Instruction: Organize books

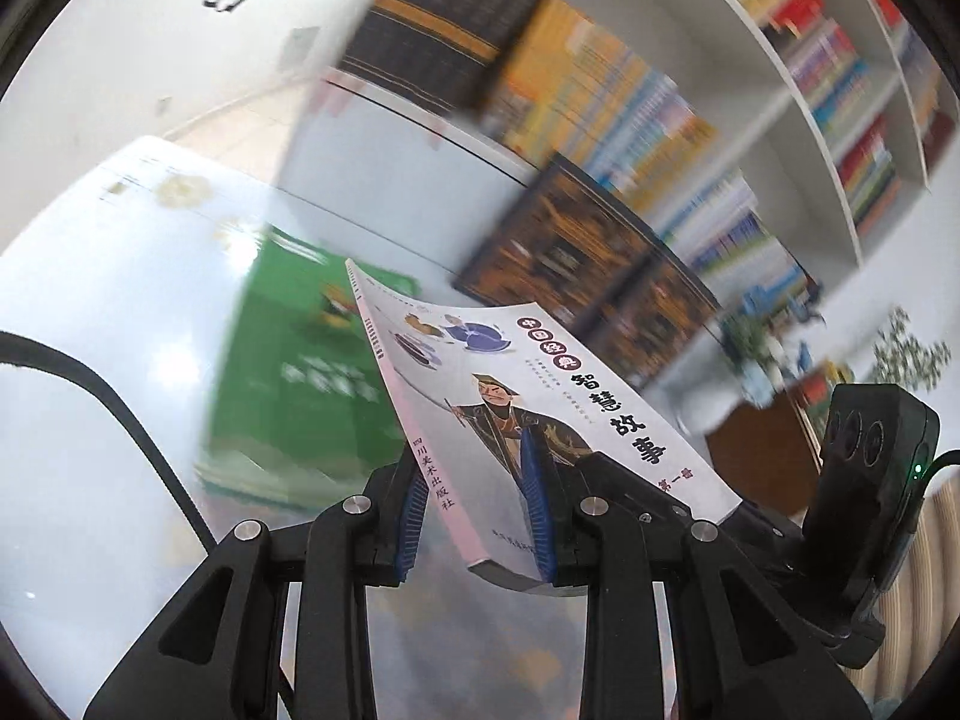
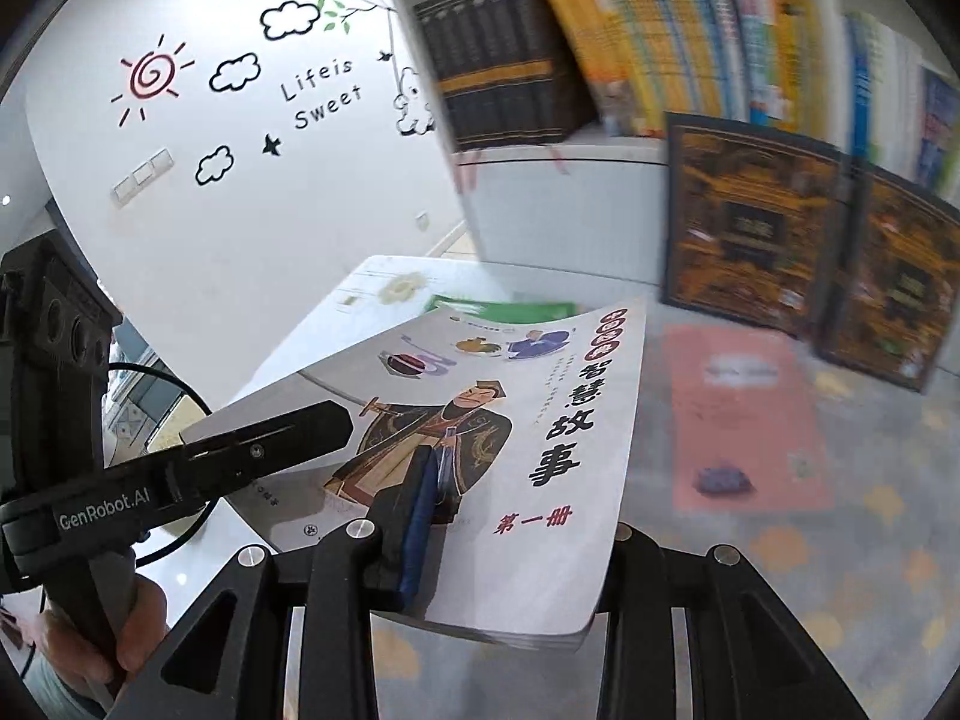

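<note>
Both grippers have the same paperback, the white story book (image 1: 540, 420) with a robed figure on its cover, and it hangs in the air between them. The left gripper (image 1: 477, 510) pinches the spine-side bottom corner between its blue pads, while the right gripper (image 2: 498, 540) is clamped on the bottom edge, 1 finger on the cover and the other hidden under the pages. The book sags a little at its far end (thin, floppy stock).

This looks like the carrying step. Ahead of the grippers stand shelves (image 2: 564, 150) packed with spines. Just below and beyond them a green book (image 1: 312, 360) and a pink book (image 2: 744, 420) lie flat.

Next, I'd judge, the book must be turned upright and steered toward a gap, both hands moving together so the cover doesn't twist.
</note>
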A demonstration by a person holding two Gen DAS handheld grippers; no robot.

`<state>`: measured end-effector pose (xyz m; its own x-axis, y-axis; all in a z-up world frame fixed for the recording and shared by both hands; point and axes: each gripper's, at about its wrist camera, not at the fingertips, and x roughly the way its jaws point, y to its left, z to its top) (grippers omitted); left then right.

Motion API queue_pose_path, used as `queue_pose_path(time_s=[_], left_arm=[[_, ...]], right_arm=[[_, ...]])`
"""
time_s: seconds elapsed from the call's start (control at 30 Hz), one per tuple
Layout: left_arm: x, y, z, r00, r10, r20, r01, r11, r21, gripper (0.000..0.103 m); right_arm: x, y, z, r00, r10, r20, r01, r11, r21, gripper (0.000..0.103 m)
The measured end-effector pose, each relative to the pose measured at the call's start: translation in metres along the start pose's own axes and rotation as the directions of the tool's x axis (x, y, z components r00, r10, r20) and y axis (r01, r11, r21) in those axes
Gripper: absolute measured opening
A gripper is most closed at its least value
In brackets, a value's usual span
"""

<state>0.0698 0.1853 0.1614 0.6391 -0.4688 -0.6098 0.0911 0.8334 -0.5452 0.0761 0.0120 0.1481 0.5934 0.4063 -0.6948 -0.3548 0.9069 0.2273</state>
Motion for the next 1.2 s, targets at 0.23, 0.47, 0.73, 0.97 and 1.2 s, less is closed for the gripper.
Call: queue_pose_path(time_s=[0.23, 0.47, 0.73, 0.97, 1.2], left_arm=[[0.029, 0.052, 0.031, 1.000, 0.008, -0.013, -0.009, 0.999, -0.034, 0.026], [0.052, 0.084, 0.040, 0.999, 0.016, -0.034, -0.018, 0.999, -0.049, 0.026], [0.062, 0.100, 0.037, 0.998, 0.009, -0.067, -0.013, 0.997, -0.070, 0.026], [0.060, 0.120, 0.015, 0.993, 0.054, -0.106, -0.067, 0.990, -0.126, 0.026], [0.045, 0.132, -0.010, 0.988, 0.090, -0.124, -0.110, 0.980, -0.168, 0.026]], right_arm=[[0.065, 0.016, 0.027, 0.998, 0.001, -0.055, 0.001, 1.000, 0.031, 0.034], [0.100, 0.018, 0.036, 0.997, -0.038, -0.065, 0.040, 0.999, 0.024, 0.034], [0.121, 0.007, 0.038, 0.993, -0.053, -0.105, 0.059, 0.996, 0.061, 0.037], [0.139, 0.005, 0.022, 0.983, -0.053, -0.175, 0.067, 0.995, 0.071, 0.037], [0.151, -0.005, 0.008, 0.972, -0.005, -0.235, 0.039, 0.989, 0.142, 0.040]])
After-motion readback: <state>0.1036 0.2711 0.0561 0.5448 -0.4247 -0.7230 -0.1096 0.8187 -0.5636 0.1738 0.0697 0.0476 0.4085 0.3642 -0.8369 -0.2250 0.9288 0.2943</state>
